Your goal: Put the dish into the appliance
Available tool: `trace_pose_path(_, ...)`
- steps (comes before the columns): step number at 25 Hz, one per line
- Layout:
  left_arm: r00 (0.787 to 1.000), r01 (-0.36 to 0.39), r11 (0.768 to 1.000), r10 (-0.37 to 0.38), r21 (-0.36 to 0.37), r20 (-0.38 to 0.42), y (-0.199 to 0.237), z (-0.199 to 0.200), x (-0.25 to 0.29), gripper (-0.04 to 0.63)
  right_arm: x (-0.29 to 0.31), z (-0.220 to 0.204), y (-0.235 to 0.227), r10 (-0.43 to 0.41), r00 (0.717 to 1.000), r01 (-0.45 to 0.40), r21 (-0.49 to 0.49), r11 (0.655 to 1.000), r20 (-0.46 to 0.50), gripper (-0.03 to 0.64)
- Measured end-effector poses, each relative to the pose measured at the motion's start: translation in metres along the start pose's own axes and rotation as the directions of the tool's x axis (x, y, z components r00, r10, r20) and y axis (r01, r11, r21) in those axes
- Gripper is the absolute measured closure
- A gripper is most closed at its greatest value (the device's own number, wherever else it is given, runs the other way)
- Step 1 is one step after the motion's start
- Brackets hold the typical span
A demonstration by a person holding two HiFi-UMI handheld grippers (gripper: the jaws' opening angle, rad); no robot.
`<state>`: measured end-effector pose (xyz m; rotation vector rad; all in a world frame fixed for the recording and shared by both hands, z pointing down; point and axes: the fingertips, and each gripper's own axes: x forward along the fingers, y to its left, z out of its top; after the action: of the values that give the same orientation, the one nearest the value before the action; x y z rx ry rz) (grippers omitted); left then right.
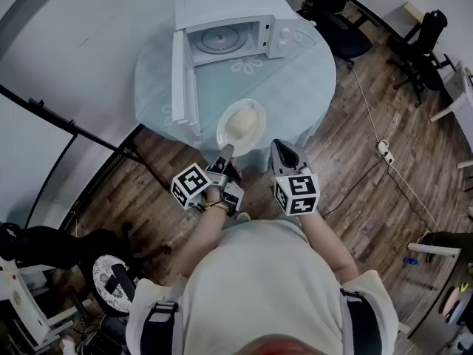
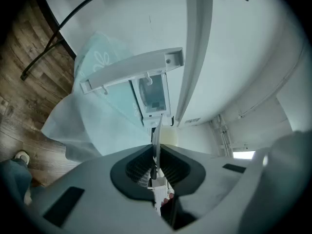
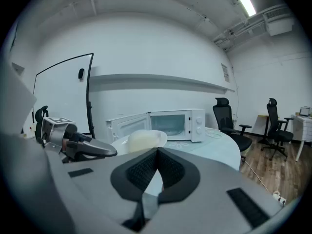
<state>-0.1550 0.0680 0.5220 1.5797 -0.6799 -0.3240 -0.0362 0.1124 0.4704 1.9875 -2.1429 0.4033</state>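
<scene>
A brown wood-plank floor (image 1: 369, 198) and plain white walls are framing a round table under a pale teal cloth (image 1: 295, 87). At its far side a white microwave oven (image 1: 222, 9) is sitting with its cavity facing the person. Its white door (image 1: 179, 80) is hanging wide open at the left, showing the glass turntable (image 1: 219, 39) inside. In front of that opening, over the table's near edge, a round white dish holding a pale heap (image 1: 242, 122) is hovering outside the oven, carried by its near rim. The left gripper (image 1: 225, 152) is pinching that rim: in the left gripper view its dark ribbed pads (image 2: 146, 167) are pressing on either side of the dish's thin edge (image 2: 157, 140), the jaws standing only a sliver apart. Just to the right, the right gripper (image 1: 279, 148) is floating beside it, clear of the dish. In the right gripper view its jaws are meeting at the tips with nothing between them. Farther right, black office chairs (image 1: 336, 21) are standing on the floor.
</scene>
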Motion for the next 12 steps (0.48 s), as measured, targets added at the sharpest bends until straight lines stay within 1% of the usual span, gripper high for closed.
trace_pose_path(8,1.000,0.011,1.000,-0.011,0.004,-0.027,-0.0011,0.0011,-0.0017,0.554,-0.0035,-0.0014,0.0054,-0.010,1.000,0.010,0.010,1.000,0.000,0.609)
trace_pose_path(12,0.999,0.011,1.000,-0.011,0.010,-0.041,-0.0007,0.0044,-0.0036,0.554,-0.0049,0.0012,0.0097,-0.009,1.000,0.008,0.043,0.999,0.023,0.609)
